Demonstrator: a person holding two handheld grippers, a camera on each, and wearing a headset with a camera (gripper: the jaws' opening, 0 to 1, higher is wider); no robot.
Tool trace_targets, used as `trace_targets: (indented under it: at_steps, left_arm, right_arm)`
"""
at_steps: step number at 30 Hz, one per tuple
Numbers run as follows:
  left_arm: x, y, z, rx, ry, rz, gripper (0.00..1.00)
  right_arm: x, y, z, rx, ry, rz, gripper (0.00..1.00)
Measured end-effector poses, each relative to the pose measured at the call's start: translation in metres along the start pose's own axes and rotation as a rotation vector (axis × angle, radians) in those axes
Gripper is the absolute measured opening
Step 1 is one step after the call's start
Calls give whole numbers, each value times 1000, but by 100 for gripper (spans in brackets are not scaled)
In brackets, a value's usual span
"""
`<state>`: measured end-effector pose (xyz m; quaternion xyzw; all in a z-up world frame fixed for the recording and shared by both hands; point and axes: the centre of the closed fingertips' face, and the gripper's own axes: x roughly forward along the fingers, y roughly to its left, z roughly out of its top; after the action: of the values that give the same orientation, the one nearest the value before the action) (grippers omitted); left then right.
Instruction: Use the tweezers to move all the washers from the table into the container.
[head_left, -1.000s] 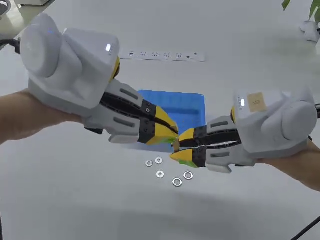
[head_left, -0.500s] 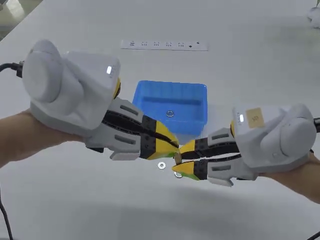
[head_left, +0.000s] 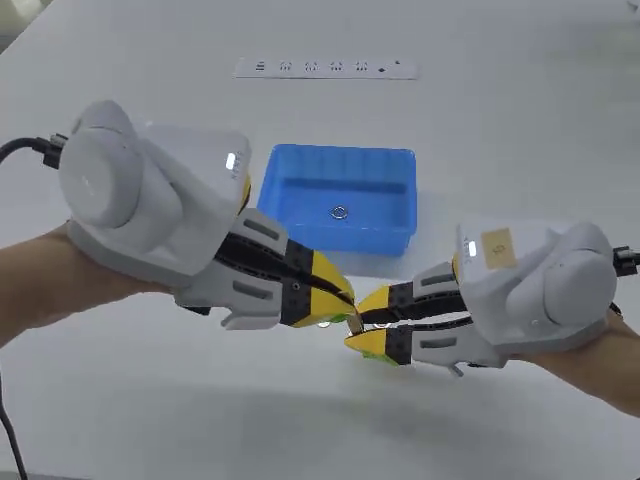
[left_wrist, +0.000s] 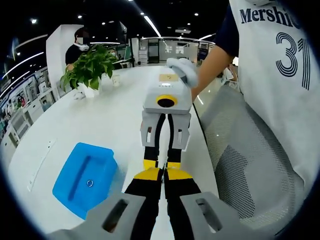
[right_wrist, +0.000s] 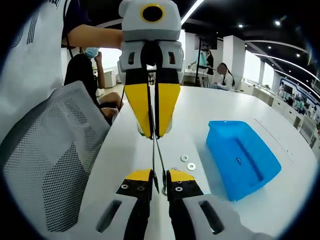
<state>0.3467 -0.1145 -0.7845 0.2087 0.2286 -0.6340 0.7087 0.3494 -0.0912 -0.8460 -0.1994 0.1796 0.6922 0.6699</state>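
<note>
I see my left hand-held gripper (head_left: 345, 298) and right hand-held gripper (head_left: 356, 326) meeting nose to nose over the white counter (head_left: 150, 400), just in front of the blue container (head_left: 340, 240). In the right gripper view the left hand-held gripper comes in from the top with its yellow jaws pinched together on the back end of the tweezers (right_wrist: 155, 160). The two thin metal legs run from there towards my right hand-held gripper. Its jaws are drawn in close on either side of those legs near the tips, with a narrow slot between them. Two washers (right_wrist: 188, 162) lie flat on the counter just beyond the tweezers' tips, between them and the container. They sit side by side, close to each other. One washer (head_left: 339, 212) lies on the container floor, near its middle. A white power strip (head_left: 325, 68) lies on the counter beyond the container, well apart from it.
</note>
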Motion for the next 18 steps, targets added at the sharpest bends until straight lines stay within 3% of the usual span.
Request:
trace_targets:
  at_steps: [18]
  left_arm:
    - [2, 5, -6, -11, 25, -4, 6]
  right_arm:
    - [7, -4, -5, 38, -7, 3, 12]
